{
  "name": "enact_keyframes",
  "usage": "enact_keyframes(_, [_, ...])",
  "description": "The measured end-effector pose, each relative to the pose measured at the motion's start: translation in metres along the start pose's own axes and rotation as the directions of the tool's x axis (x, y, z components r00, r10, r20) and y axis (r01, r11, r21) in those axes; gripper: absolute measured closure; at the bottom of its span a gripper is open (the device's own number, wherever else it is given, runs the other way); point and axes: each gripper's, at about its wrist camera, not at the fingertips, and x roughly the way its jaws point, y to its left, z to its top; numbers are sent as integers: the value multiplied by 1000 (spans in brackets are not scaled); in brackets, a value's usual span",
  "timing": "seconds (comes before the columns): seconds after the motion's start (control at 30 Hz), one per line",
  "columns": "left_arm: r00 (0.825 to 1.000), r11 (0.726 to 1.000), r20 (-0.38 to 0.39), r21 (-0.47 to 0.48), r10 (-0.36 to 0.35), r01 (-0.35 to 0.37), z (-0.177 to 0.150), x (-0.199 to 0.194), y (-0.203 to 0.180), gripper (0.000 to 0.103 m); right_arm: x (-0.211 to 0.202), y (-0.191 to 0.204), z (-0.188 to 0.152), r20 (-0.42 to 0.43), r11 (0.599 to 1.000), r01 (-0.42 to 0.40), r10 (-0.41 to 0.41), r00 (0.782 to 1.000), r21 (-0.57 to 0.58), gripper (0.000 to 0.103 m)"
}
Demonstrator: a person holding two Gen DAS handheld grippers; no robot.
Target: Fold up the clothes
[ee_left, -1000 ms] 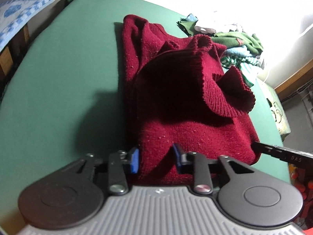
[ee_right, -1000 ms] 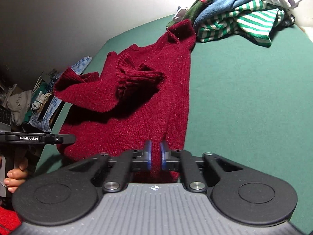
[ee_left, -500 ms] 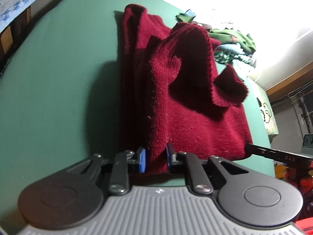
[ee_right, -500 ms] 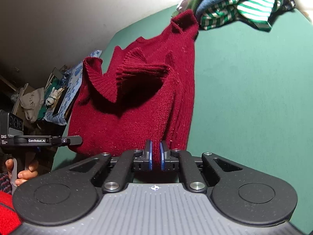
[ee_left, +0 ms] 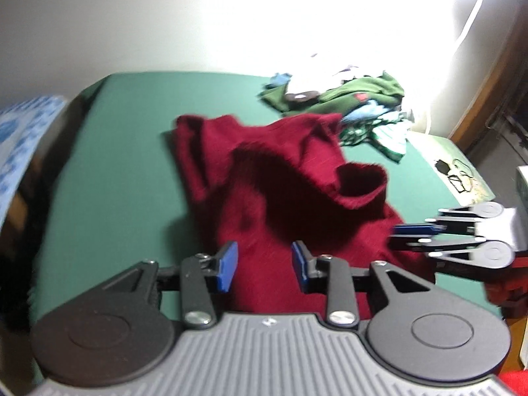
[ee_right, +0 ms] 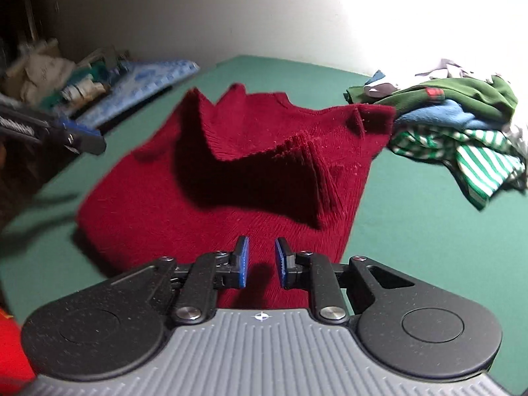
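Both opening over the near hem of the red sweater [ee_left: 283, 178]: left gripper [ee_left: 264, 265] wide, right gripper [ee_right: 261, 262] narrower, pads clear of knit.

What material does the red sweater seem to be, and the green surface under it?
The red sweater looks like knitted wool or a wool blend, matte and a little fuzzy: ribbed bands and fine knit lines show on its folded part. The green surface looks like smooth matte cloth, perhaps a stretched sheet or felt; the blur leaves this open.
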Motion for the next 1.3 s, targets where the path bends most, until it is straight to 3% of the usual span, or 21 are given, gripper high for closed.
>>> enact_keyframes(0.2, [1000,999,20,36,-4,4,16,47,-16,69,27,-16,25,24,999,-8,6,1000,54,84])
enact_keyframes(0.43, [999,999,-23,-37,39,-40,24,79,2,69,48,-36,34,26,987,13,-17,1000,159,84])
enact_keyframes(0.5, [998,998,-34,-37,45,-46,22,84,4,57,54,-39,35,21,986,18,-22,1000,167,84])
enact_keyframes(0.63, [997,998,-43,-37,58,-59,17,93,8,51,66,-46,31,23,979,15,-20,1000,202,84])
enact_keyframes(0.8, [997,998,-47,-26,53,-54,17,74,7,48,49,-51,30,55,967,3,-18,998,256,83])
enact_keyframes(0.9, [998,998,-44,-44,47,-49,3,44,13,31,15,-56,22,69,956,19,-41,997,293,69])
enact_keyframes(1.0, [994,993,-92,-100,53,-62,-22,24,20,30,-15,-63,1,47,937,-7,-10,999,350,66])
enact_keyframes(1.13, [987,984,-159,-172,21,-48,-51,13,22,34,-29,-67,-30,-57,917,-30,57,997,399,66])
enact_keyframes(1.2, [986,978,-164,-206,-3,-31,-56,11,21,39,-30,-64,-41,-71,910,-29,64,995,414,66])
enact_keyframes(1.3, [987,971,-149,-237,-55,18,-56,10,17,38,-27,-57,-53,-68,891,-53,94,993,451,66])
